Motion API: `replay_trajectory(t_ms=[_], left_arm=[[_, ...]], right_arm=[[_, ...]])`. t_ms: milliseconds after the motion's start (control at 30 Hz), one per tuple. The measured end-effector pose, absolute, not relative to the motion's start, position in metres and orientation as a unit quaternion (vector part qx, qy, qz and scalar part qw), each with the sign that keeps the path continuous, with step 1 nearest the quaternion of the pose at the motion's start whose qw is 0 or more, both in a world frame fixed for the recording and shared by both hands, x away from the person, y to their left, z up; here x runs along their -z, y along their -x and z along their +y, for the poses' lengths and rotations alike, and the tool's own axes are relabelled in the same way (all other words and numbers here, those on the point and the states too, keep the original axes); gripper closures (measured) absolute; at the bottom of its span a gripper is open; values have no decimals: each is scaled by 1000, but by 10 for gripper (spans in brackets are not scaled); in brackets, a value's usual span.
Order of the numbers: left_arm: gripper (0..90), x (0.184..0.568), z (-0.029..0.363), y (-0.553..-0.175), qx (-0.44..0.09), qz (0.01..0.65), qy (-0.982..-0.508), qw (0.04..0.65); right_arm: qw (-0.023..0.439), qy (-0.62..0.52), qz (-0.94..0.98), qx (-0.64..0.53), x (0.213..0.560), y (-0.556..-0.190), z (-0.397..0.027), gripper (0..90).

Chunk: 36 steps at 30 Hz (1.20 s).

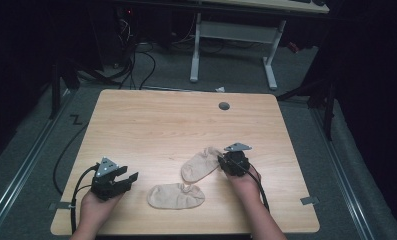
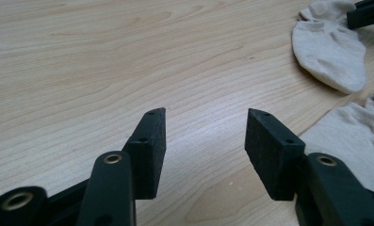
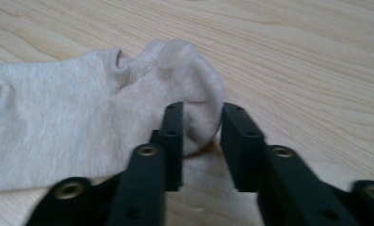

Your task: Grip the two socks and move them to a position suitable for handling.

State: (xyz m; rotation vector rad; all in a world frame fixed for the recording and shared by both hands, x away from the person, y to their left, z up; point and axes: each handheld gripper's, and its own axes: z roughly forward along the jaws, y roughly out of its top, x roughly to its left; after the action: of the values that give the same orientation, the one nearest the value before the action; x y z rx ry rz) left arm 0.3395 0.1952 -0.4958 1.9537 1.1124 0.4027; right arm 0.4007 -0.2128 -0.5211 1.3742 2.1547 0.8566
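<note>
light wood-grain rectangular worktop [image 1: 151,120] with a small grey round grommet [image 1: 224,106] near its far edge, standing on grey carpet floor [image 1: 31,145]; dark room around it, a white-legged desk frame [image 1: 233,47] behind, black cables [image 1: 141,62] on the floor. two beige ankle socks lie flat at the near middle. the further beige ankle sock [image 1: 200,164] lies slanted, cuff end toward the right tongs [image 1: 220,161]; knit looks soft, ribbed at the opening, rounded heel bulge. in the right gripper view that heel sits between the black pads, the sock rests slack on the wood, pads set apart and not pressing it as far as i can tell. the nearer beige ankle sock [image 1: 176,195] lies crosswise just below it, close but whether touching is hard to tell. left tongs [image 1: 132,178] well left of both socks, low over bare wood, spread wide with nothing between. left gripper view cuts off both socks at its right edge. room corners too dark to read.
</note>
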Motion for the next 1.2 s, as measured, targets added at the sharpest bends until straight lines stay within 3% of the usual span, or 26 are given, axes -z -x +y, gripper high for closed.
replay_trajectory(t_ms=[167,467,533,567,633,700,867,1200], left_arm=[[533,489,181,-333,-142,425,-782,434],[615,496,82,-347,-126,355,-833,406],[684,500,60,-355,-123,344,-839,403],[781,502,53,-357,-127,340,-843,398],[866,507,33,-366,-118,334,-854,381],[887,510,22,-369,-125,322,-867,359],[899,516,22,-373,-138,321,-883,315],[886,517,77,-395,-162,380,-858,303]], right_arm=[[250,-486,769,-333,508,-382,-219,650],[259,-473,761,-361,505,-362,-225,661],[259,-471,761,-364,505,-361,-225,664],[258,-469,761,-365,505,-361,-226,666],[257,-467,763,-367,505,-361,-227,670],[256,-466,763,-367,505,-360,-227,672],[254,-468,761,-371,504,-360,-228,672],[244,-455,775,-366,507,-360,-216,671]])
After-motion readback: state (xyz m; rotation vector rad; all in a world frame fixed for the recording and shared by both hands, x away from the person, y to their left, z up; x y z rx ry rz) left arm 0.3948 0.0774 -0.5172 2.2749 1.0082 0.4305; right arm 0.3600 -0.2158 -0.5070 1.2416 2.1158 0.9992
